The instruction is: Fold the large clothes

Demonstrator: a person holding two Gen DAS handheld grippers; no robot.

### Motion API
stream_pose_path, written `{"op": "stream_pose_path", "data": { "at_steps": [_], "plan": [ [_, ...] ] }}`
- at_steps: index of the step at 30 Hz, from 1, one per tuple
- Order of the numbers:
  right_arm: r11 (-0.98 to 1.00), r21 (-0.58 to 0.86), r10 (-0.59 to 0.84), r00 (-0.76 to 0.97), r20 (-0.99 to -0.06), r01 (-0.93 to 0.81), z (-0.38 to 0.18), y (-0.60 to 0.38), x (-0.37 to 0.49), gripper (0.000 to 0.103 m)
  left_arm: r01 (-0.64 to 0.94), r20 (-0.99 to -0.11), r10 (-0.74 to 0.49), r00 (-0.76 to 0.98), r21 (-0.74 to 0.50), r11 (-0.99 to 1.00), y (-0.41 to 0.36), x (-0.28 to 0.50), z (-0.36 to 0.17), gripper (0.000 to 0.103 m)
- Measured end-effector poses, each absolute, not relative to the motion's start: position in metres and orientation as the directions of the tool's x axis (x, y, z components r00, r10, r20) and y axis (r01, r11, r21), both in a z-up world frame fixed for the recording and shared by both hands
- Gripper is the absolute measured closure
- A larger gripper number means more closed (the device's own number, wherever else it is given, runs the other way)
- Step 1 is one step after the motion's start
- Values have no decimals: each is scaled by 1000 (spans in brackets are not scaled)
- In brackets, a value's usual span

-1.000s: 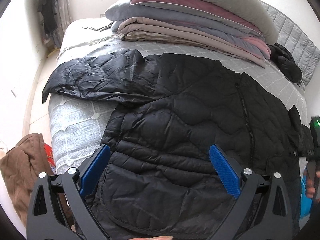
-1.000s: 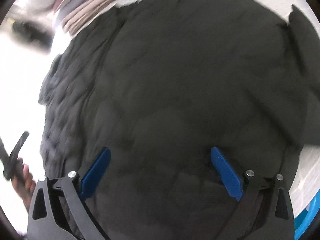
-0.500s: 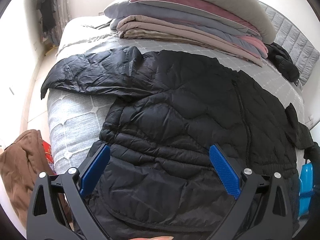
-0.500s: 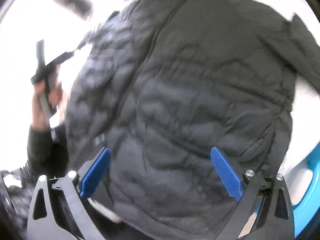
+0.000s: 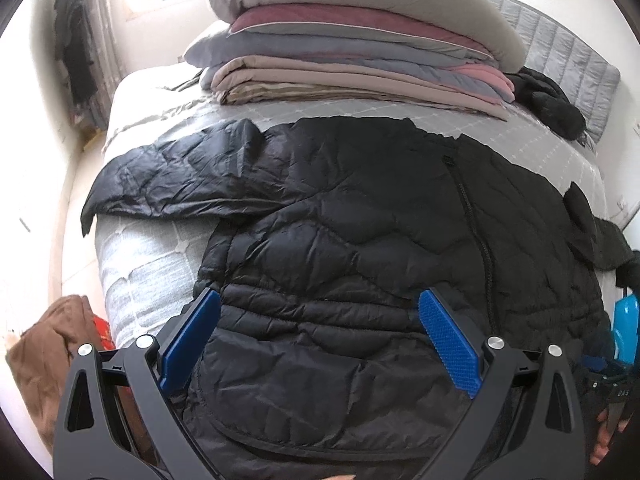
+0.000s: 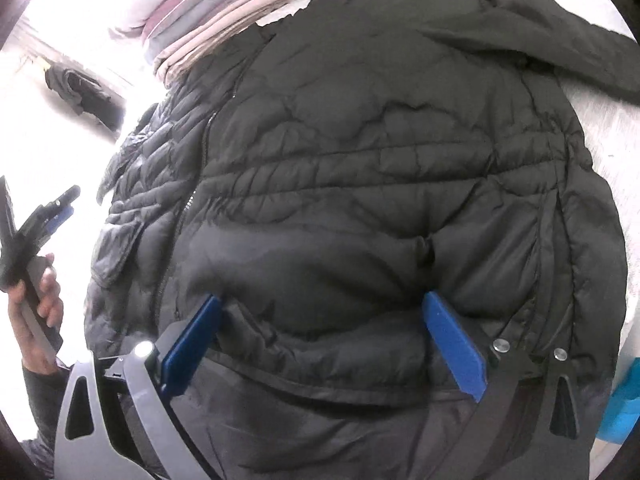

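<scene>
Left wrist view shows a black quilted jacket (image 5: 360, 240) lying flat, front up and zipped, across a grey quilted bed (image 5: 140, 264), filling the centre and lower part of the frame. 1 sleeve (image 5: 180, 184) runs out toward the left of the frame, its cuff hanging over the bed edge; in the right wrist view the other sleeve (image 6: 560, 52) runs to the upper right. Neither sleeve is turned in and no fold shows in the body, so by my judgement the folding has not started: both sleeves and the body fold remain. The left gripper (image 5: 320, 336) hangs over the hem at lower centre, its blue pads spread wide with nothing between them. The right gripper (image 6: 320, 336) sits low over the hem on the other half, likewise spread and empty; whether its pads touch the fabric cannot be told. Surroundings: a stack of folded blankets (image 5: 360, 64) occupies the top of the frame just beyond the collar, and a small dark garment (image 5: 552, 104) lies at upper right beside it. A brown garment (image 5: 48, 352) sits off the bed at lower left; something blue (image 5: 626, 328) stands at the right edge. The stack limits room beyond the collar, though the sleeves appear free to swing inward.
</scene>
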State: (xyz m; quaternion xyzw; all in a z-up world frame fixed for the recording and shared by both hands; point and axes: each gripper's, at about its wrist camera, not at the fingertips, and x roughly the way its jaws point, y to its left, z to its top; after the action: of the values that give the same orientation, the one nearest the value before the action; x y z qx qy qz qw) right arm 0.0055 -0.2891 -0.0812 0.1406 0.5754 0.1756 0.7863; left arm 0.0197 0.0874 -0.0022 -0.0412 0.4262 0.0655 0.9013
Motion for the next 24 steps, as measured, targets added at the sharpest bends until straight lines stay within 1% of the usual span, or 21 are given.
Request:
{"op": "stream_pose_path", "data": {
  "at_steps": [6, 13, 24],
  "plan": [
    [905, 409, 426, 290, -857, -118, -80, -292, 5, 6, -111, -730, 150, 667, 102, 989, 66, 13, 2, 8],
    [926, 352, 377, 300, -877, -134, -80, -288, 2, 6, -81, -683, 150, 715, 133, 988, 53, 5, 13, 7],
    [925, 354, 380, 299, -875, -137, -78, -289, 2, 6, -97, -656, 154, 739, 122, 988, 53, 1, 19, 7]
  ]
}}
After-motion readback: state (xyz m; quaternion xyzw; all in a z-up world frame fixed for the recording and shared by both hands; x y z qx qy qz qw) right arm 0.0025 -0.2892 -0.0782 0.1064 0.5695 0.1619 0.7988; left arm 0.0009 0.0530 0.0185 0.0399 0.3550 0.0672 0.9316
